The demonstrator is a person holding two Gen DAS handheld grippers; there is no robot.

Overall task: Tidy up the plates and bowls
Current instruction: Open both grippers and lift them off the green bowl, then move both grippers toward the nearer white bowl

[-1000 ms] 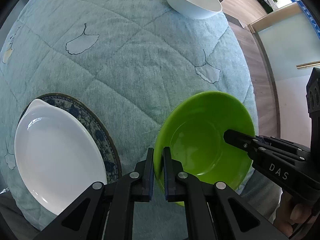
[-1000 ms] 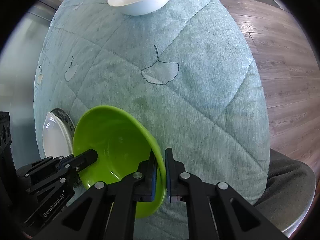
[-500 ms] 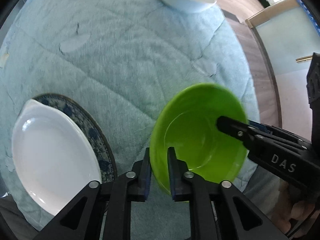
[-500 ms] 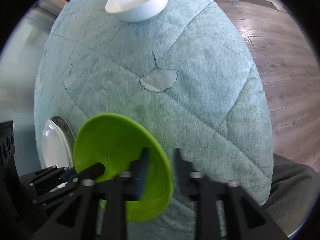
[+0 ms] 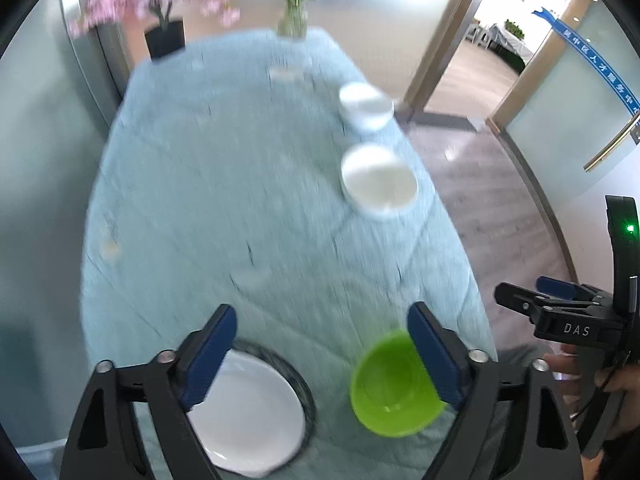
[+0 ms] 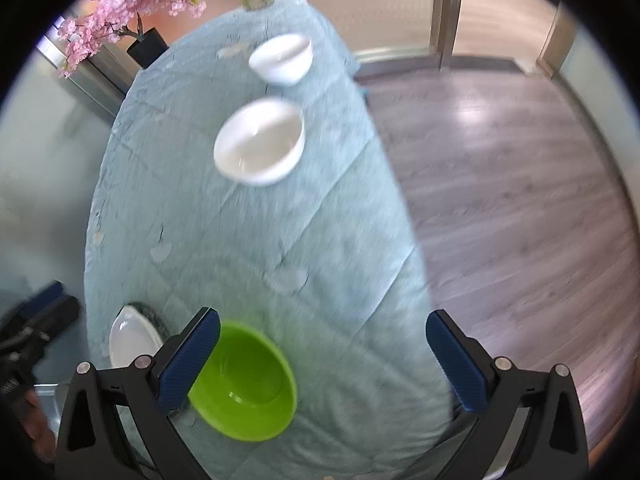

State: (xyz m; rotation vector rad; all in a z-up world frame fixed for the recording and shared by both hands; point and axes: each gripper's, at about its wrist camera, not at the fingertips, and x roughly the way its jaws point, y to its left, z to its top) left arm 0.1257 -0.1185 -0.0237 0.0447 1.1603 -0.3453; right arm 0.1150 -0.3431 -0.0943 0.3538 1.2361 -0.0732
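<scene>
Table [image 5: 224,208]: long one, covered in a pale teal quilted cloth, runs from the near edge way out to the far end. Both views are pretty motion-blurred, so fine detail is a wash.
Pink blossom plant [image 6: 120,12]: in a dark pot, off the table's far left corner.
Flower vase [image 5: 293,20]: clear glass, sitting at the far end of the table.
White plate [image 5: 248,412]: near left corner, lying on a darker patterned plate [image 5: 300,380] whose rim peeks out on its right side.
Green bowl [image 6: 244,384]: the bright lime one, sitting upright on the cloth at the near edge, just right of the plates. Nothing is touching it.
Near white bowl [image 6: 260,142]: along the right side of the table, about midway down.
Far white bowl [image 6: 282,58]: also on the right side, beyond the first one, closer to the vase.
Left gripper [image 5: 322,338]: spread wide with nothing between the blue pads, hanging above the near edge with the plates and green bowl under it.
Right gripper [image 6: 322,348]: same deal, splayed wide and carrying nothing, up over the green bowl. In the left camera it shows at the far right edge, held in a hand [image 5: 596,372].
</scene>
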